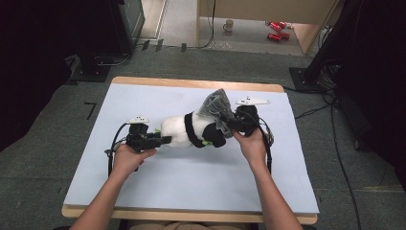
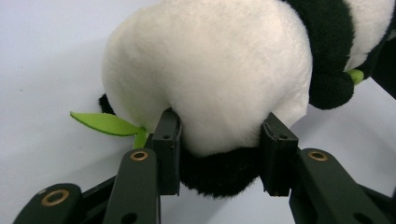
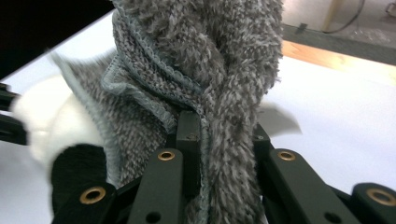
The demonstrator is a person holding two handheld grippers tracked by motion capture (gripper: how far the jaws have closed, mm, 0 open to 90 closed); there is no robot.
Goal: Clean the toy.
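The panda (image 1: 184, 130) lay on its side near the middle of the table (image 1: 191, 182), white rump toward our left, dark head end toward our right. A grey knit hat (image 1: 216, 109) stood bunched up over that head end, and we judged it partly on at best: in the high view most of the fabric rose above the toy rather than sitting down around it. Whether we were pulling it on or off, we could not tell from this.

Our left gripper (image 1: 160, 139) had the toy by its rear. In the left gripper view the jaws were squeezed into the plush (image 2: 205, 79) on both sides, the white fur bulging between them, with a green leaf (image 2: 105, 123) poking out just beside the left jaw. That end was anchored.

Our right gripper (image 1: 235, 122) was at the hat. In the right gripper view the jaws had closed on a fold of the knit (image 3: 205, 84), its hemmed edge running down between them, and the toy's white and black showed blurred behind at the left.

So the holding was done on both sides. What was left, as we read it, was the real work: moving the hat's opening along the head while the left side kept the toy from sliding.
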